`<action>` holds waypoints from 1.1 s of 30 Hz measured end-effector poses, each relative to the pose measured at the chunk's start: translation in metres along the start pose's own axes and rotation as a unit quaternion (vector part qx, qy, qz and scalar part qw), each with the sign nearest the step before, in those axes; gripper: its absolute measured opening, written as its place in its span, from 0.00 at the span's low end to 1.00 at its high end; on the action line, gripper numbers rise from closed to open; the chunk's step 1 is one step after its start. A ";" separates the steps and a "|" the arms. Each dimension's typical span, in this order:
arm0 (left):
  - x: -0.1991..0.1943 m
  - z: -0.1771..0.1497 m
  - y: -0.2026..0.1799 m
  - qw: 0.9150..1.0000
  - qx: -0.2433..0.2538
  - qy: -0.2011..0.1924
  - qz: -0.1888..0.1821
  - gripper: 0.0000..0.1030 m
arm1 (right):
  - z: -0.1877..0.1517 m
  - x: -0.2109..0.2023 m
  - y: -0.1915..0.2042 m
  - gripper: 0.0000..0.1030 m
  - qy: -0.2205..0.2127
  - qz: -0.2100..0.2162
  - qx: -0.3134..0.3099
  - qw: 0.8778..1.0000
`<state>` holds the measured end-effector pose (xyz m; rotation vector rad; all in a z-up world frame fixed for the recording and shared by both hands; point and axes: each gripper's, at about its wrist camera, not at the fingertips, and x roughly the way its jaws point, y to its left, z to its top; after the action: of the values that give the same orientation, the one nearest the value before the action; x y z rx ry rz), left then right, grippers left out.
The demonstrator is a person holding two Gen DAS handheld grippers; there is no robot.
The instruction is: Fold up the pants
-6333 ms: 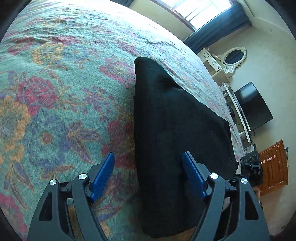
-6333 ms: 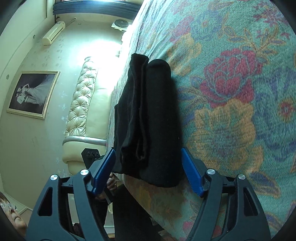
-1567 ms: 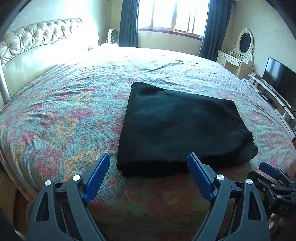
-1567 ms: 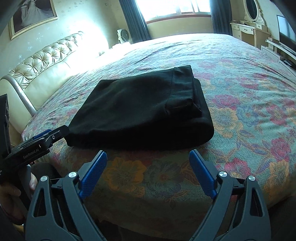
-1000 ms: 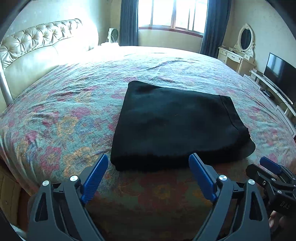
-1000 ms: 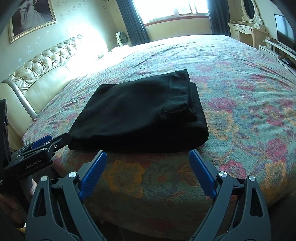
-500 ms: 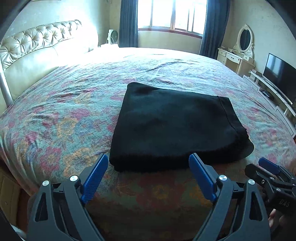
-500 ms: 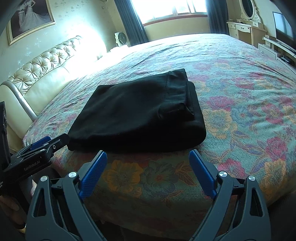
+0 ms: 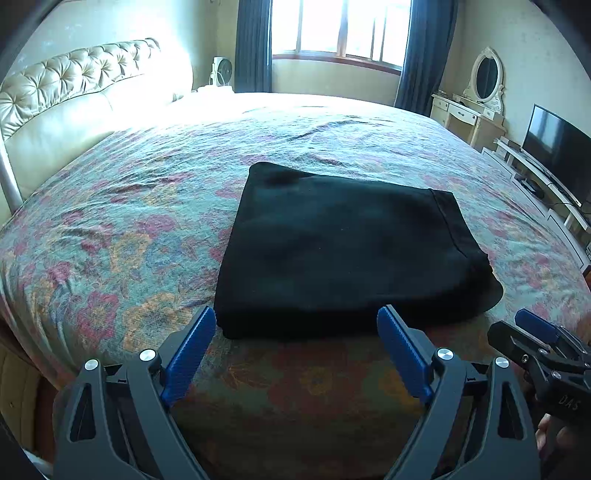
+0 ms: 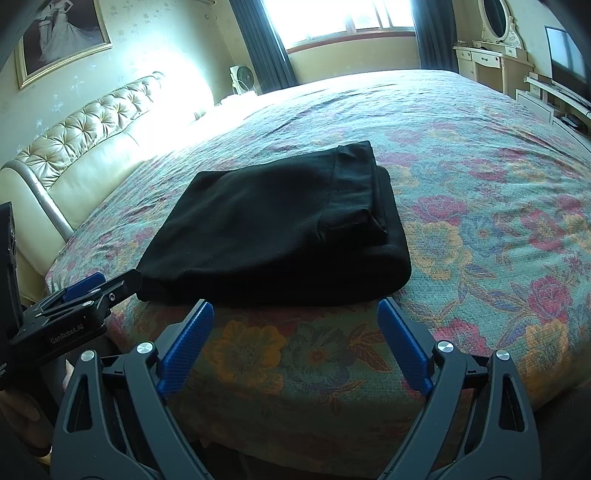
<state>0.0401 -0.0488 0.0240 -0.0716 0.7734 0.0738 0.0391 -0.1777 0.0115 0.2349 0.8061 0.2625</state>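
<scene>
The black pants [image 9: 343,254] lie folded into a flat, roughly rectangular stack on the floral bedspread [image 9: 110,236], near the edge of the bed closest to both cameras. In the right wrist view the pants [image 10: 280,229] show layered edges along their right side, with a waistband or hem strip running across the top layer.

The left claw [image 9: 295,354] hangs just short of the stack's near edge, its blue fingers spread wide and holding nothing. The right claw [image 10: 295,347] is likewise spread apart and empty, just short of the same near edge. Neither touches the cloth.

A tufted cream headboard [image 9: 74,99] stands to the left. A curtained window [image 9: 340,33] is beyond the bed. A dressing table with oval mirror [image 9: 480,96] and a television [image 9: 557,147] stand to the right.
</scene>
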 end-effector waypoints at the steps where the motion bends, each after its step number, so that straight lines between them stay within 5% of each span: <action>1: 0.000 0.000 0.000 1.000 0.001 0.000 0.000 0.85 | 0.000 0.000 0.000 0.88 0.001 0.000 0.000 1.000; 19: -0.008 0.009 0.001 1.000 -0.009 -0.019 -0.016 0.85 | -0.001 0.001 0.002 0.88 0.002 0.004 0.004 1.000; 24: -0.010 0.010 -0.003 1.000 0.004 -0.024 -0.007 0.85 | -0.001 0.001 0.002 0.88 0.002 0.005 0.005 1.000; 29: -0.019 0.004 -0.008 0.997 0.018 -0.054 0.057 0.85 | -0.003 0.002 0.000 0.88 0.005 0.006 0.011 1.000; 33: -0.014 0.003 -0.005 0.999 0.017 -0.036 0.031 0.85 | -0.003 0.002 -0.002 0.88 0.004 0.006 0.014 1.000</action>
<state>0.0323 -0.0546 0.0363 -0.0134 0.7043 0.1215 0.0382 -0.1787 0.0078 0.2656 0.8164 0.2632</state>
